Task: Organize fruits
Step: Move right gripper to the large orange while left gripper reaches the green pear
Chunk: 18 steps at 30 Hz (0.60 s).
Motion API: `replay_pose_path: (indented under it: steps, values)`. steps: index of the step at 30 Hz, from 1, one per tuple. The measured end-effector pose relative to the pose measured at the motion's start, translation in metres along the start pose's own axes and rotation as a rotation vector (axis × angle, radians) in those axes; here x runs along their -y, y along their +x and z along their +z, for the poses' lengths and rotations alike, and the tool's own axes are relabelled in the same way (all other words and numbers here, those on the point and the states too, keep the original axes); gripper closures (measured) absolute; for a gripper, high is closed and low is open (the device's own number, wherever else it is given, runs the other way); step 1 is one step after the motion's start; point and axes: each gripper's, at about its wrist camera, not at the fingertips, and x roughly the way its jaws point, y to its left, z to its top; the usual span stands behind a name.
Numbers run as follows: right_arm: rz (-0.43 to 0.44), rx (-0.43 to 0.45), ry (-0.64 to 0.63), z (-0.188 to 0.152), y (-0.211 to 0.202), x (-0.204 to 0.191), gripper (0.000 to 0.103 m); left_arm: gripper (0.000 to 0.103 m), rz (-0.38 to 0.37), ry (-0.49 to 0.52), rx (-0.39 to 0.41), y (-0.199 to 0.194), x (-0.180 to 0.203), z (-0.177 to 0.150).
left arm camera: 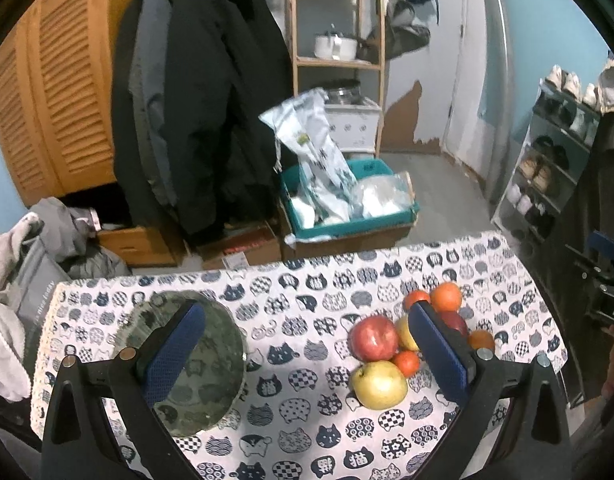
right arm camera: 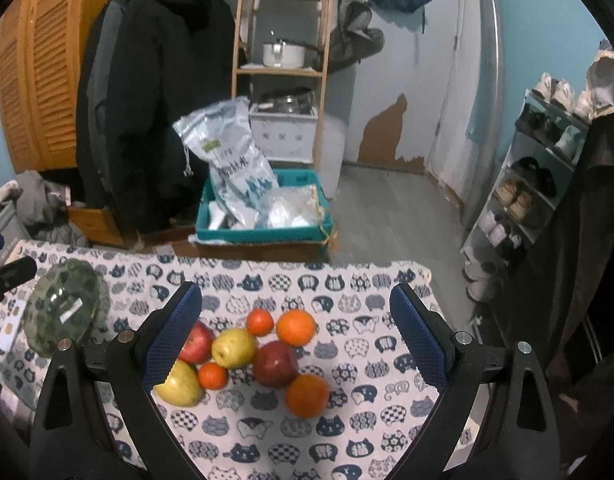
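Observation:
A pile of fruit lies on the cat-print tablecloth (right arm camera: 347, 432): a red apple (right arm camera: 275, 363), a yellow apple (right arm camera: 233, 347), a second red apple (right arm camera: 195, 342), a yellow-green apple (right arm camera: 179, 386), oranges (right arm camera: 296, 327) (right arm camera: 307, 396) and small tangerines (right arm camera: 260, 321) (right arm camera: 212, 375). A green glass plate (left arm camera: 199, 364) sits at the table's left, also in the right wrist view (right arm camera: 63, 314). My left gripper (left arm camera: 307, 344) is open and empty, above the table between plate and fruit (left arm camera: 373, 338). My right gripper (right arm camera: 295, 328) is open and empty, hovering over the pile.
Beyond the table's far edge stand a teal crate (right arm camera: 263, 232) with bags, a wooden shelf (right arm camera: 281, 68), hanging coats (right arm camera: 147, 100) and a shoe rack (right arm camera: 527, 184) at the right. Clothes (left arm camera: 39, 248) are heaped at the left.

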Motion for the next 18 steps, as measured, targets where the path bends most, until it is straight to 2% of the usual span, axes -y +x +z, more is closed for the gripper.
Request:
replay_pose_path:
  steps: [13, 18]
  values:
    - [0.008, -0.219, 0.052, -0.04, 0.057, 0.022, 0.009, 0.0, -0.036, 0.029, -0.179, 0.069, 0.03, -0.034]
    - [0.013, -0.3, 0.063, -0.059, 0.079, 0.027, 0.009, 0.0, -0.02, 0.053, -0.241, 0.093, 0.042, -0.05]
